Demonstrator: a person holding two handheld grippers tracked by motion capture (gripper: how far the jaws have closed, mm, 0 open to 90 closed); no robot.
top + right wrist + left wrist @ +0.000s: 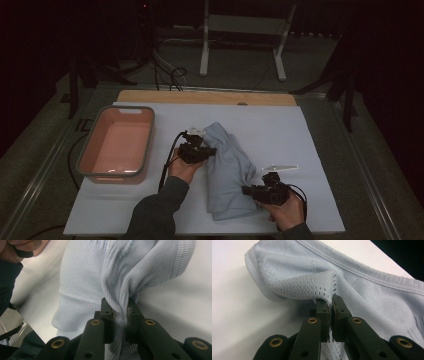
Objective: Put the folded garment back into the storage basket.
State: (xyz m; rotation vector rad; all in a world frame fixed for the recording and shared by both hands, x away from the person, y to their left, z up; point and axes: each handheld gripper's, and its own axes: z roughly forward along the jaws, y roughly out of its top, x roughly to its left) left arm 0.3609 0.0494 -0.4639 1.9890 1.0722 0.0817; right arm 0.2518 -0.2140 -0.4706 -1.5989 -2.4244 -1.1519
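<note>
right gripper (248, 190): nearest the person, at the near right edge of the cloth; jaws clamped on a bunched fold, seen pinched between them in the right gripper view (119, 315)
right hand (286, 210): low at the table's near edge, gripper pointing left into the cloth
cloth (227, 167): pale blue ribbed garment, loosely folded, on the white sheet mid-table, between the two grippers; its long axis runs near to far, slightly slanted
cloth vs grippers: lies left of the right gripper, right of the left gripper; each holds an opposite side edge
left gripper (212, 150): farther up, at the far left part of the cloth; jaws together on a thin perforated edge, fabric tented up at the tips in the left gripper view (331, 305)
left hand (184, 167): forearm comes in from below, gripper pointing right
nearer hand: both already gripping; judged next is a joint lift or carry
tub (84, 159): pink, grey rim, farther left of the left gripper, well apart from the cloth
table (320, 150): white sheet carries all
</note>
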